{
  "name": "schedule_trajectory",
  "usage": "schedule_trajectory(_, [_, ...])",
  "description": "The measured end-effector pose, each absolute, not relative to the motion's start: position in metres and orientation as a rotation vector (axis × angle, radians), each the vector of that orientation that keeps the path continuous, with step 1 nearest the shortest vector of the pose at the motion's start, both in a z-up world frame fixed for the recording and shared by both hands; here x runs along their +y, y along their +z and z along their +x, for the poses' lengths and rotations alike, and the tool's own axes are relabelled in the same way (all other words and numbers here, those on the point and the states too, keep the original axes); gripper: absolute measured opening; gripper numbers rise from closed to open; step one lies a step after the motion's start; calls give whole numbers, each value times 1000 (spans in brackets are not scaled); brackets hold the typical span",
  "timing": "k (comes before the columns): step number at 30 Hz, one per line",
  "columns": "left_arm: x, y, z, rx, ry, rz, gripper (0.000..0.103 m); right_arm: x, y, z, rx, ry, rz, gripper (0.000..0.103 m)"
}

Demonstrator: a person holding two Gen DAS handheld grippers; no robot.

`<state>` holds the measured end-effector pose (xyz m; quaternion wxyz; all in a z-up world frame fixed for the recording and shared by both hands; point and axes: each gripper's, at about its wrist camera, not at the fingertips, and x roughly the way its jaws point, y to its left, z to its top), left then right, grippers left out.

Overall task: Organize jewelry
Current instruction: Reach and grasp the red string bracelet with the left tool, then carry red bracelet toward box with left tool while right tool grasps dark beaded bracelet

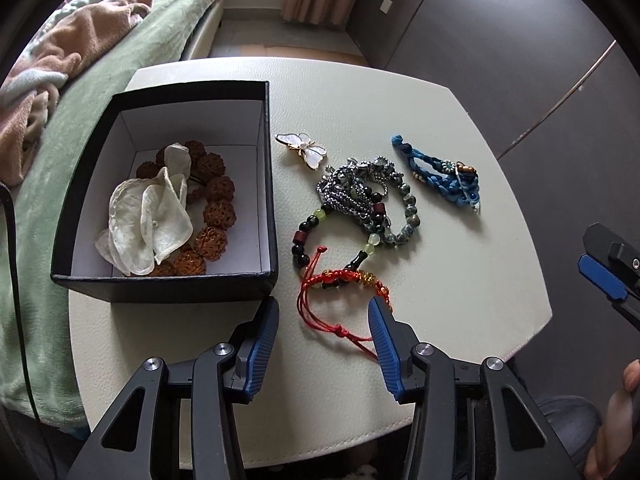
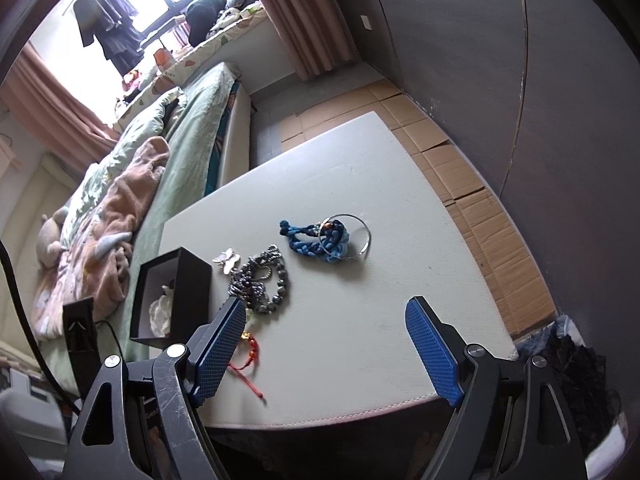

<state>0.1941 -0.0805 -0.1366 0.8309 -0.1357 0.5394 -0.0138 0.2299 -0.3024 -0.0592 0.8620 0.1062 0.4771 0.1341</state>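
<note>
Jewelry partly sorted; most pieces are left on the table.

In the left wrist view, brown beads (image 1: 208, 216) are seen in the black box (image 1: 168, 284); the left gripper (image 1: 324, 312) is pointed steeply down, released, around the red cord bracelet (image 1: 340, 304). In the right wrist view, the right gripper (image 2: 326, 312) is held wide open above the table (image 2: 400, 280), grasping nothing, well apart from the blue braided bracelet (image 2: 320, 238).

Green bedspread (image 2: 188, 136), pink curtain (image 2: 304, 12), flattened cardboard (image 2: 472, 184), hanging dark clothes (image 2: 108, 16).

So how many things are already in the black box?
2 that I can see: a brown bead bracelet along the black box's back and right sides, and a white petal flower lying on it. Smaller things could hide underneath.
</note>
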Motion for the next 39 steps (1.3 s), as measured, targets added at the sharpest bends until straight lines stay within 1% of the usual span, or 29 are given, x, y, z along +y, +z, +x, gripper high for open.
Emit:
schedule_trajectory(1, [-83, -139, 195, 1146, -23, -278, 47, -302, -61, 231, 1005, 277, 215, 83])
schedule_trajectory(3, [-85, -146, 197, 1164, -4, -258, 34, -300, -65, 234, 1018, 273, 213, 83])
schedule_trajectory(4, [-85, -145, 195, 1142, 8, -249, 31, -298, -68, 235, 1027, 275, 213, 83])
schedule_trajectory(5, [-86, -146, 195, 1147, 9, -247, 16, -296, -71, 236, 1037, 280, 207, 83])
schedule_trajectory(6, [-86, -147, 195, 1153, 19, -237, 5, -296, -71, 236, 1037, 280, 207, 82])
schedule_trajectory(7, [-84, -147, 195, 1150, 21, -239, 2, -292, -73, 237, 1045, 285, 197, 81])
schedule_trajectory(13, [-65, -141, 187, 1154, -33, -322, 1, -274, -80, 238, 1070, 352, 195, 78])
schedule_trajectory(18, [-51, -122, 175, 1139, -68, -365, 1, -259, -94, 243, 1121, 423, 258, 68])
schedule_trajectory(20, [-47, -112, 169, 1126, -81, -370, 1, -254, -99, 246, 1138, 444, 292, 61])
schedule_trajectory(25, [-38, -86, 159, 1081, -106, -391, 1, -249, -114, 252, 1182, 470, 378, 50])
schedule_trajectory(27, [-35, -77, 157, 1060, -115, -395, 1, -241, -124, 255, 1213, 472, 405, 49])
schedule_trajectory(29, [-32, -66, 154, 1036, -125, -404, 1, -234, -129, 256, 1228, 479, 417, 44])
schedule_trajectory(36, [-20, -45, 161, 979, -107, -413, 1, -211, -136, 258, 1243, 493, 412, 42])
schedule_trajectory(39, [-9, -42, 163, 967, -86, -424, 1, -200, -140, 261, 1254, 484, 397, 38])
